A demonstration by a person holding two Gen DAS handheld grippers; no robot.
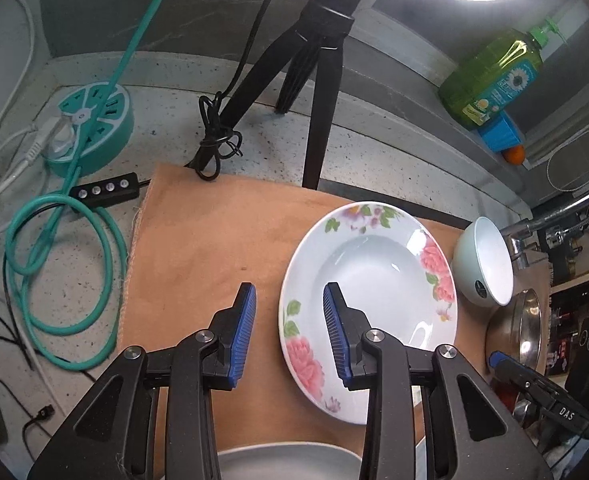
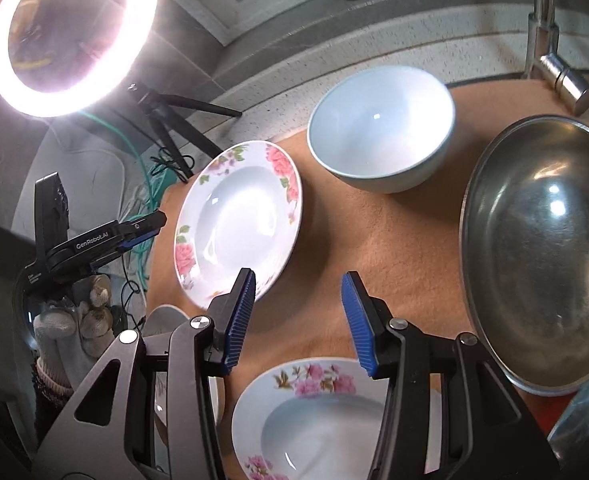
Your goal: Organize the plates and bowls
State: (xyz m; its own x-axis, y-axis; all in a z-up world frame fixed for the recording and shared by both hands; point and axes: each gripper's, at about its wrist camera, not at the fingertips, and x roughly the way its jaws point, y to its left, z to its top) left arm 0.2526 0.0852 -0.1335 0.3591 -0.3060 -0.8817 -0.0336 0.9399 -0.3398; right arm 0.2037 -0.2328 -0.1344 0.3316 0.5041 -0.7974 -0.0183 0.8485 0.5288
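Left wrist view: left gripper (image 1: 288, 330) jaws wide apart, nothing held, hovering over the near-left rim of the floral plate (image 1: 368, 308); one pad is above the plate's well, the other over the tan mat (image 1: 198, 248). Contact with the rim can't be confirmed. Plate lies flat on the mat, toward the sink side of the counter (image 1: 166, 120). Just past it, a white bowl (image 1: 482, 264), then a steel bowl (image 1: 522, 328) at the mat's edge by the faucet (image 1: 566, 208). A grey dish rim (image 1: 286, 456) shows at the near edge.

Right wrist view: right gripper (image 2: 300, 320) also spread open and empty, above bare mat between the floral plate (image 2: 238, 220) and a second floral plate (image 2: 310, 416) at the near edge. White bowl (image 2: 382, 128) sits toward the back, steel bowl (image 2: 542, 252) to the right, all apart from one another.

Step, by my read: early, nothing stacked yet; approach to the first plate. Next move likely needs the left gripper lowered so the rim sits between the pads, then closing. A thin glazed rim may slip.
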